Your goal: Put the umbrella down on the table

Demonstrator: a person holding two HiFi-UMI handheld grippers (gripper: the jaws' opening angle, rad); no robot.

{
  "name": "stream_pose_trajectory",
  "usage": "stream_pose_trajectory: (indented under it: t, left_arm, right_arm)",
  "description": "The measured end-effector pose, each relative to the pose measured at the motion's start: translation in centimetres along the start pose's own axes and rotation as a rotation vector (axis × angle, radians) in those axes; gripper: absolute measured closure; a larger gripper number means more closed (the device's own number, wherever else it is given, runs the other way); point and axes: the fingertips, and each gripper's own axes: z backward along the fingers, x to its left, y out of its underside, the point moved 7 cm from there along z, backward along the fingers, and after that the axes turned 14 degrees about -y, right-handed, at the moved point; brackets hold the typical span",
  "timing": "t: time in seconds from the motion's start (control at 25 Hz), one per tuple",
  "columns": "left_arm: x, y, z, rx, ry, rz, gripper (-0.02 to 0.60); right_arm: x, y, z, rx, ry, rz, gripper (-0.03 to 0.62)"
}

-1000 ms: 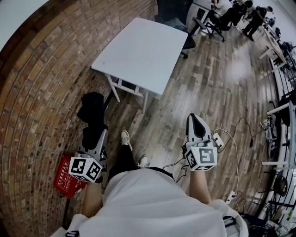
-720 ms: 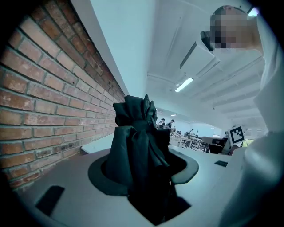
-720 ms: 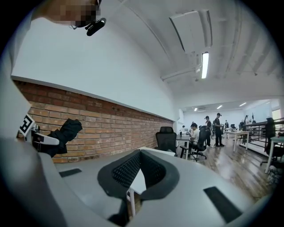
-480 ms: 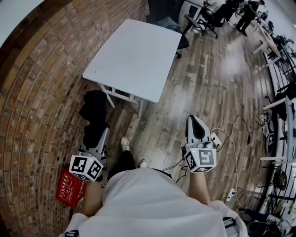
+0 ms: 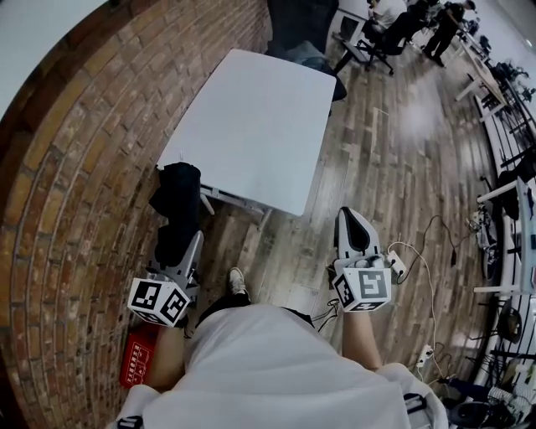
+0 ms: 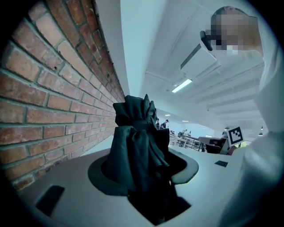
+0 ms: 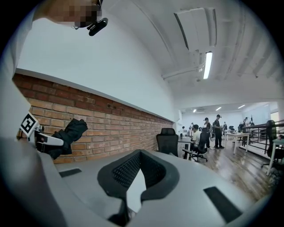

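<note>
One chair (image 5: 306, 25) beyond table (image 5: 260, 117); brick wall (image 5: 75, 167) alongside.

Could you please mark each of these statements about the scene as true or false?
1. The left gripper is closed on a folded black umbrella. True.
2. The umbrella is lying on the white table. False: it is held up in the left gripper, not set down.
3. The right gripper is carrying a red box. False: its jaws are together with nothing between them.
4. A brick wall runs along one side of the table. True.
</note>
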Motion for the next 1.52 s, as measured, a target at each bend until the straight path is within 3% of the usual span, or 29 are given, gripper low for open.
stream_pose_trajectory:
  t: [0.32,0.56,0.88,1.08,1.52]
  left_arm:
    - [3.6,-0.5,-3.4,0.023,0.052,0.027,0.342]
    - [4.4,0.6,-6.1,0.066,0.07,0.057,0.342]
    - [1.7,-0.4,-10.6,0.062,0.094,0.082,0.342]
    - [-0.9,-1.9,-12.4,0.045,0.095,0.042,0.342]
    - [-2.3,-2.7,-13.3,0.042,0.021,-0.025,0.342]
  right_arm:
    - [2.2,-0.7,-4.6,0.036,0.004,0.013,0.575]
    - [1.1,-0.4,-5.6,0.068,0.041,0.008,0.574]
    - [-3.4,0.0,-5.8,0.066,0.075,-0.01,0.574]
    - [-6.8,-1.0,-6.3,0.023,0.067,-0.011,0.574]
    - [-9.7,-1.0,-9.9,-0.022,-0.017,-0.026,0.574]
